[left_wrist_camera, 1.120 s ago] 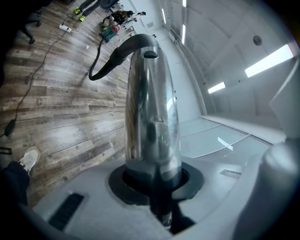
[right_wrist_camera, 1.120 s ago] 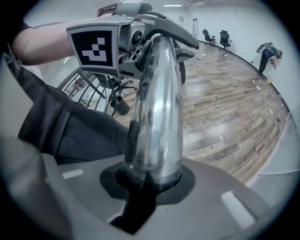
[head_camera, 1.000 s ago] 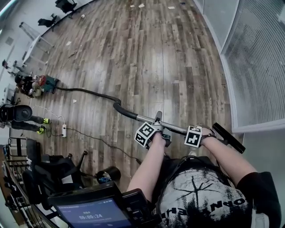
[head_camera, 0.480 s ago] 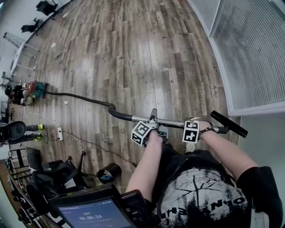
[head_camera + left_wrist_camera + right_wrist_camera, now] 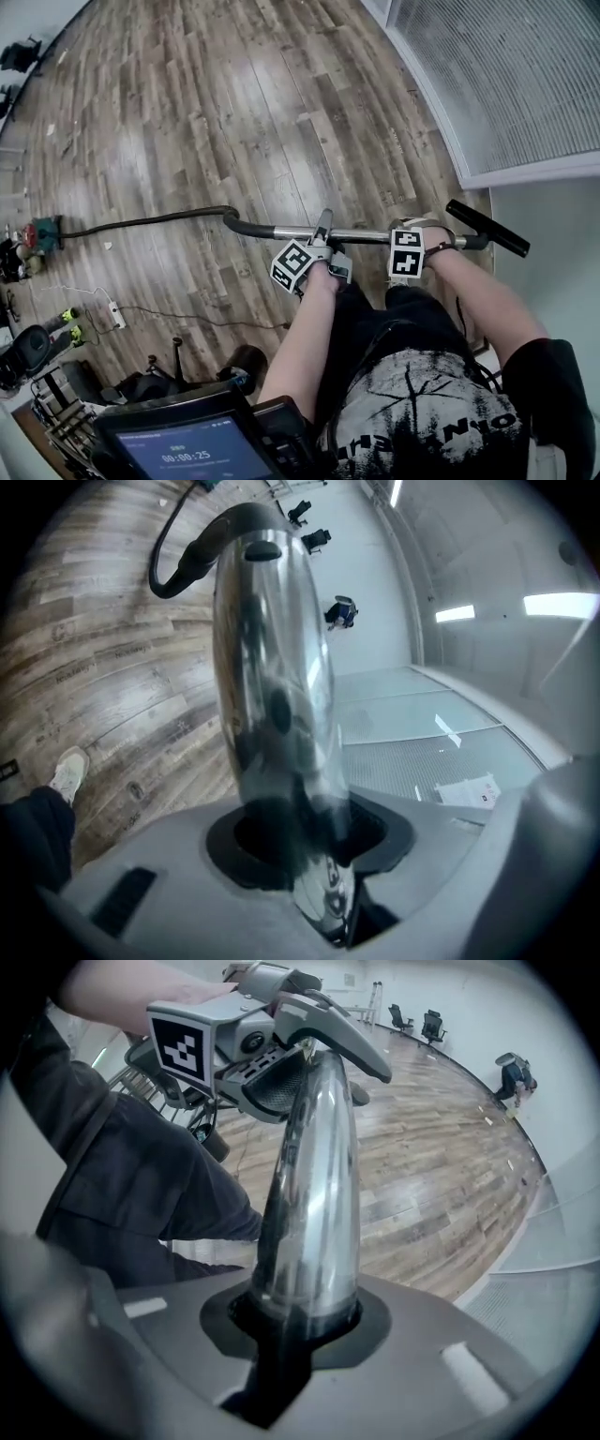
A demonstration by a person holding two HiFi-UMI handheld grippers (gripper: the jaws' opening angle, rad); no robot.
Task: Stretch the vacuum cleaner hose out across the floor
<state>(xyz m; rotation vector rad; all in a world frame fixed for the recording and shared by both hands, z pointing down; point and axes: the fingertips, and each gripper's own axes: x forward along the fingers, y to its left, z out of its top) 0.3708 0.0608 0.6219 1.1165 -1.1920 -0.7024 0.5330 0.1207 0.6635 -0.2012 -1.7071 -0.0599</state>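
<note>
I hold the vacuum's chrome wand [image 5: 366, 234] level at waist height with both grippers. A black hose [image 5: 141, 222] runs from its left end across the wood floor to the teal vacuum body [image 5: 42, 234]. The black nozzle [image 5: 487, 228] sticks out on the right. My left gripper [image 5: 323, 232] sits mid-wand. Its jaws are opening, and in the left gripper view the wand [image 5: 272, 667] lies loosely between them with a dark gap around it. My right gripper [image 5: 412, 232] is shut on the wand [image 5: 314, 1213], which fills its notch. The left gripper [image 5: 281, 1063] shows further along.
A glass wall with blinds [image 5: 506, 84] runs close on the right. A power strip [image 5: 114, 314] with its cable lies on the floor at the left. Chairs and gear [image 5: 141, 380] crowd the lower left. A tablet [image 5: 197, 450] hangs at my chest.
The wand has swung from tilted to level. The hose now runs straighter to the left, and the vacuum body sits further left and lower in the head view.
</note>
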